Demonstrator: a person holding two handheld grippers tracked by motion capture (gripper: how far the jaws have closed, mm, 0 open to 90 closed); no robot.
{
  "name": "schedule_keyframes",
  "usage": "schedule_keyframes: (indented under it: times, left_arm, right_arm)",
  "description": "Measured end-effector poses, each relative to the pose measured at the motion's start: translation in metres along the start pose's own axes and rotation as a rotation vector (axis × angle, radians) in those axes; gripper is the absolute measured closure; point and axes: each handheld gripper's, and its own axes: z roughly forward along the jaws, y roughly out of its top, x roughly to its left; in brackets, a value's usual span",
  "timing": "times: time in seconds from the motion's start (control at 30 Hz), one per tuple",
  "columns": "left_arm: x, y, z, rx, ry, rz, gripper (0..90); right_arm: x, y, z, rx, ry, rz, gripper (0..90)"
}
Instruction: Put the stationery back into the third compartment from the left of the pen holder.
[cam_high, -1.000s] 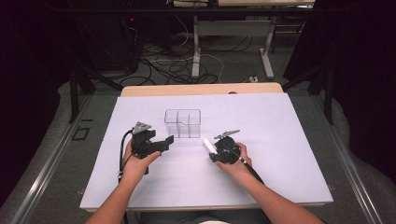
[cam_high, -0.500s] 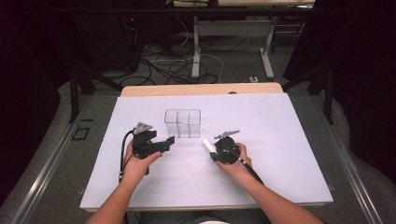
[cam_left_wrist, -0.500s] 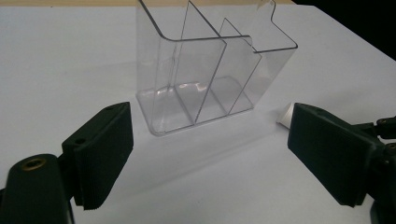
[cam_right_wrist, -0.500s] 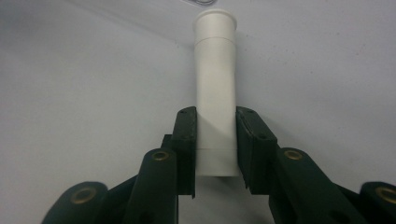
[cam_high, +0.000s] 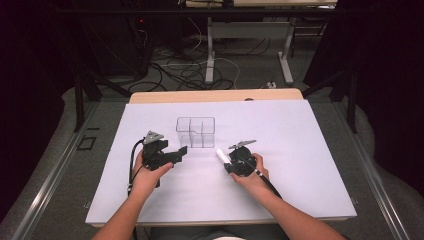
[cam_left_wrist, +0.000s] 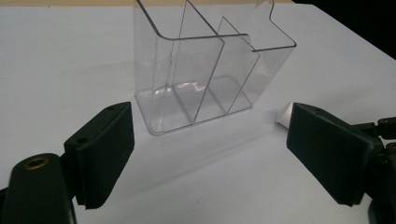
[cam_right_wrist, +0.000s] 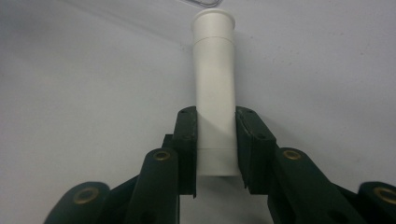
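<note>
While the right gripper (cam_right_wrist: 215, 140) clamps a white tube (cam_right_wrist: 215, 93) between its two black jaws, the tube's long axis runs straight out along the jaws, its flared end pointing away from the hand toward the clear organizer (cam_high: 195, 132). From the high view the tube (cam_high: 221, 155) sticks out of the right gripper (cam_high: 231, 164) up and to the left, low over the white sheet (cam_high: 300, 150), with its far end near the organizer's front right corner yet apart from it. The jaws have just been closing on the tube, and their pads now press both its sides near its rear end, so most of its length juts free ahead of them. The left gripper (cam_high: 181, 151) rests with its jaws spread wide and nothing between them, aimed at the organizer (cam_left_wrist: 205, 70), which stands upright just ahead; the tube's tip (cam_left_wrist: 283, 115) peeks out beside its far jaw. The organizer has open tops and thin dividers making narrow compartments. Broad bare sheet lies all round both hands, the table (cam_high: 215, 95) showing a wooden strip at its far edge, well beyond the organizer.
</note>
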Motion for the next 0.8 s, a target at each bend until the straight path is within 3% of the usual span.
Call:
schedule_keyframes:
  times: [0.03,0.27,0.5,0.73,0.77,0.8]
  left_arm:
    - [0.0,0.0,0.0,-0.001,-0.001,-0.001,15.2]
    - [-0.004,0.002,-0.002,-0.014,-0.022,-0.011,16.0]
    - [-0.009,0.005,-0.005,-0.015,-0.045,-0.01,18.1]
    - [-0.017,0.008,-0.006,-0.047,-0.068,-0.003,22.2]
    - [-0.018,0.009,-0.007,-0.052,-0.071,-0.002,22.7]
    - [-0.019,0.009,-0.007,-0.055,-0.075,-0.005,23.1]
  right_arm:
    - [0.001,0.0,-0.001,-0.003,0.001,0.017,71.2]
    - [0.003,0.0,-0.008,-0.055,0.009,0.016,71.2]
    - [0.006,0.001,-0.016,-0.115,0.014,-0.026,71.2]
    - [0.008,0.001,-0.022,-0.171,0.019,-0.034,71.2]
    - [0.008,0.002,-0.025,-0.148,0.013,-0.044,71.1]
    - [0.008,0.002,-0.024,-0.184,0.019,-0.039,71.2]
